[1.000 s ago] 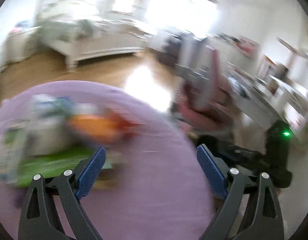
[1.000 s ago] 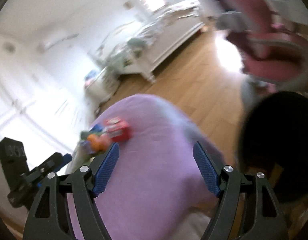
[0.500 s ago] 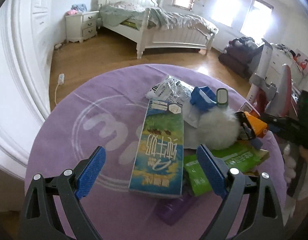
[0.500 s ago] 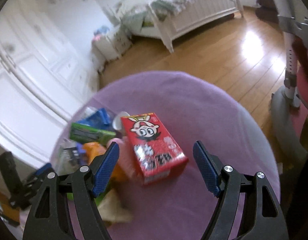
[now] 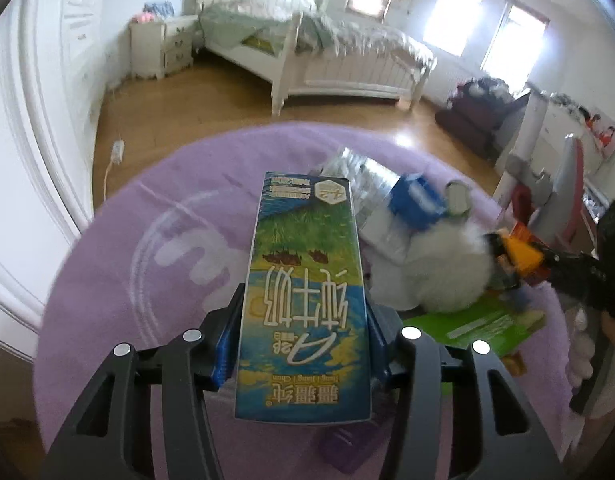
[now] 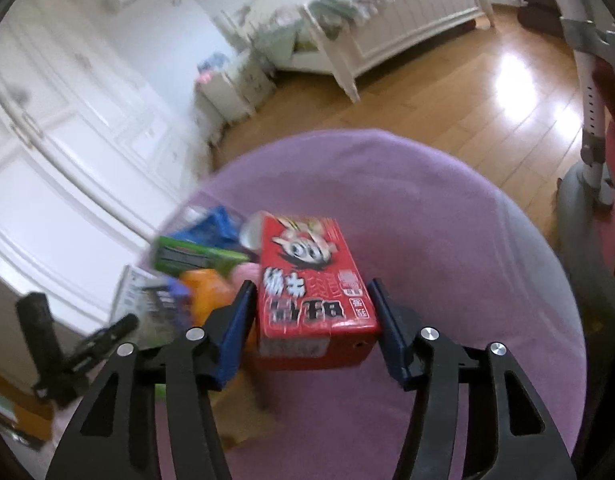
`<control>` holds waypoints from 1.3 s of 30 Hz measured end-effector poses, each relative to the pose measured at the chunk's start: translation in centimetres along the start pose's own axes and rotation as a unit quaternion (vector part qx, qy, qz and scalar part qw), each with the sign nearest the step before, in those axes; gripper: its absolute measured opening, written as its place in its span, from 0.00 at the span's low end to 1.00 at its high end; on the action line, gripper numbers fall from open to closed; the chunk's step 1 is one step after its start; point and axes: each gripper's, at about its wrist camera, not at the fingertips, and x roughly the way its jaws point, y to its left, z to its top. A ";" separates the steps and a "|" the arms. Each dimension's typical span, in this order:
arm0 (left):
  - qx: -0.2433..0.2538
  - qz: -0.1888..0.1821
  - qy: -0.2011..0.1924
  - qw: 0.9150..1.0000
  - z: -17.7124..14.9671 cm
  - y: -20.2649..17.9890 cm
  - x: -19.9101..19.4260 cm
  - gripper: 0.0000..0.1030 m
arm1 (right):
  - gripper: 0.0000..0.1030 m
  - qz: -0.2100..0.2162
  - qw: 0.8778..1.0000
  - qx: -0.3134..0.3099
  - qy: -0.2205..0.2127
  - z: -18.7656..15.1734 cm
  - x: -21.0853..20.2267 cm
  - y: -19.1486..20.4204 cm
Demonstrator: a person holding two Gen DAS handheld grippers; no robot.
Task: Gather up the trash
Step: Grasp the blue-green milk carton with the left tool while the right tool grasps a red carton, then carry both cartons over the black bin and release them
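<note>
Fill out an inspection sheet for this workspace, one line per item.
Surface: round purple rug on a wooden floor.
Job's things: tall milk carton; red drink box.
Clutter: white fluffy ball, blue packet, green box, orange item, all heaped beside the cartons.
Grippers: left gripper pads against the milk carton's sides; right gripper closely flanks the red drink box, full contact unclear.
Cables: white cord on the floor by the wall.
Surroundings: white bed, nightstand, white wardrobe doors.
</note>
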 end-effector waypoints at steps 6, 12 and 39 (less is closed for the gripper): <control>0.022 -0.043 -0.057 0.997 0.2 -4.1 -5.2 0.49 | 0.54 0.055 0.996 0.000 -0.077 -1.7 -7.2 2.9; 0.061 -0.099 -0.077 0.990 -0.4 -10.2 -8.5 0.49 | 0.54 0.084 0.989 -0.016 -0.120 -3.8 -12.5 4.6; 0.212 -0.272 -0.038 0.938 -3.2 -31.4 -6.4 0.49 | 0.54 -0.057 0.950 0.121 -0.282 -11.6 -32.7 -14.0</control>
